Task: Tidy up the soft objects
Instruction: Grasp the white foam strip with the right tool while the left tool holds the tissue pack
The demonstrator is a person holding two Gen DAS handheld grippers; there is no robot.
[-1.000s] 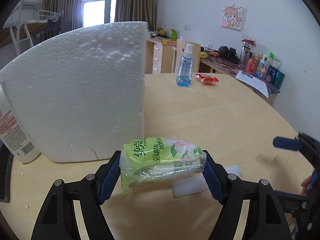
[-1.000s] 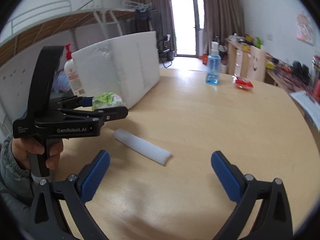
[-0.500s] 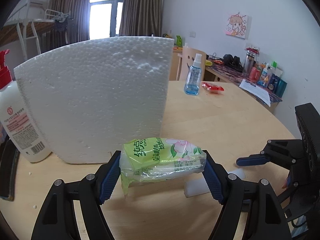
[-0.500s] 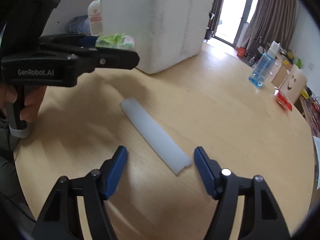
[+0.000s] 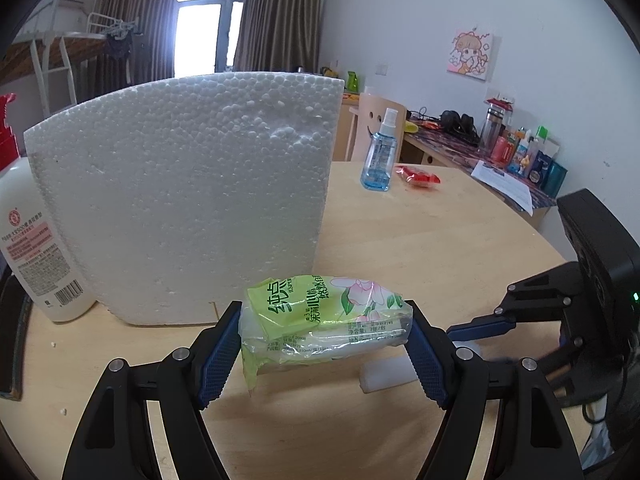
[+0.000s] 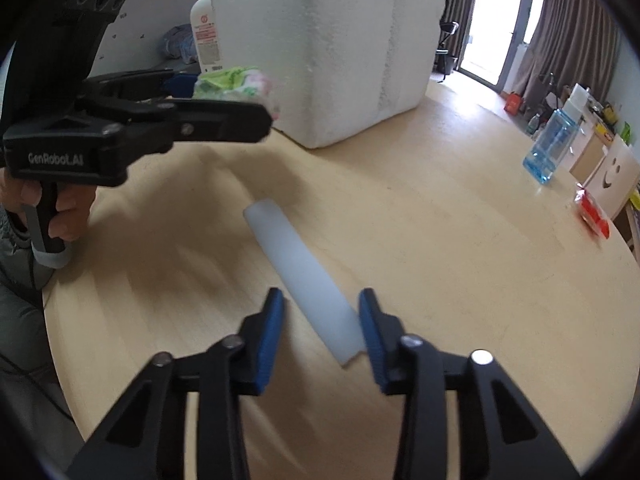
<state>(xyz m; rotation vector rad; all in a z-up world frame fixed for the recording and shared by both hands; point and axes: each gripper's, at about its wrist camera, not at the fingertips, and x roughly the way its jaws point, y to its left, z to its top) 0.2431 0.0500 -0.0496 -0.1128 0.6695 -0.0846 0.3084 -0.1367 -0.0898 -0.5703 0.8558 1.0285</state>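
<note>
A green tissue pack (image 5: 316,304) hangs above the table with my left gripper (image 5: 325,332) shut on it, one blue pad at each end. Seen from the right wrist, the same pack (image 6: 232,80) sticks out of the left gripper (image 6: 224,108), which a hand holds. A white foam strip (image 6: 296,256) lies flat on the wooden table (image 6: 460,280). My right gripper (image 6: 321,300) straddles the strip's near end and its jaws are closing. The right pad is at the strip's edge; the left pad still shows a gap. The strip's end (image 5: 386,372) also shows below the pack.
A big white styrofoam box (image 5: 192,200) stands just behind the pack. A lotion bottle (image 5: 28,220) is at its left. A blue spray bottle (image 5: 378,156) and a red packet (image 5: 418,174) sit at the far side. The table's round edge runs close on the right.
My right gripper has come down and rolled over the foam strip, and its jaws have narrowed from wide open to close around the strip's end. The left gripper has kept still with the pack.
</note>
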